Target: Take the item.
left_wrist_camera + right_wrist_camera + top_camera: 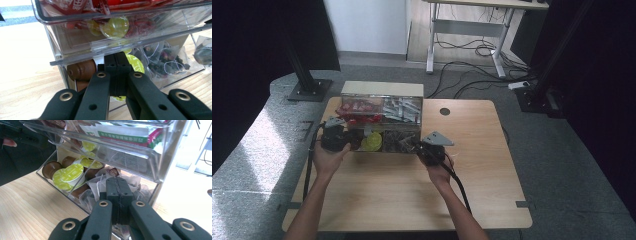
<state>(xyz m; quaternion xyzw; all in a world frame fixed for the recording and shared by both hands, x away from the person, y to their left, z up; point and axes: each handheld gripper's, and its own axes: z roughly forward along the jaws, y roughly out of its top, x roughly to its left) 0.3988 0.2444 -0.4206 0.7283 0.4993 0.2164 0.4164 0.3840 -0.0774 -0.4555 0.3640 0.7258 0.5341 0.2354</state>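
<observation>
Grey carpet and a tangle of cables lie behind my wooden table (472,150), and from the high view I see the clear two-tier organizer (382,120) standing at the far left part of it. My left gripper (334,137) is at the lower tier's left end and my right gripper (430,149) at its right end. I judge I hold one on each side so the lower drawer moves evenly rather than twisting.

Along the left gripper view, my left gripper (117,62) has its jaws pressed together with nothing between them, the tips right at the front of the lower drawer (175,80). Beyond them sit a brown capsule (81,71) and a green-lidded capsule (135,63), with mesh tea bags (162,58) to the right. The upper tray (112,15) hangs over the tips, holding red packets and a yellow-green capsule, so I come in low, under its lip.

Along the right gripper view, my right gripper (117,187) is likewise closed and empty, its tips against the drawer's front wall where the tea bags (100,186) lie. Green-lidded capsules (68,176) fill the next compartment. Sachets (125,135) sit in the tier above. Whether the tips push or merely rest there, I cannot tell.
</observation>
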